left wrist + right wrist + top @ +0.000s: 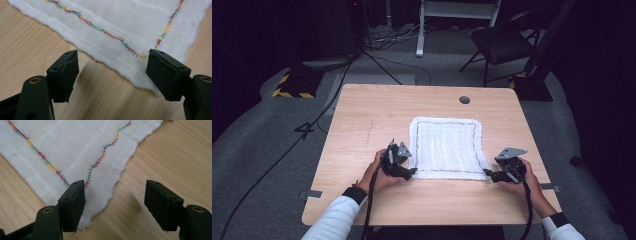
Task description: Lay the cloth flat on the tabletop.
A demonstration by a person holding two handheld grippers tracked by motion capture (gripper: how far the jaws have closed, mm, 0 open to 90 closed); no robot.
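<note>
On the light wood tabletop (362, 115) a white cloth (446, 147) (multicoloured stitching along its border) lies flat, nearer the person's edge. Grey carpet, cables and a black chair (502, 45) surround it; the room beyond is too dark to read. Left tool (413, 171) sits at the cloth's near-left corner, right tool (488, 173) at its near-right corner, jaws of both spread, gripping nothing.
</note>
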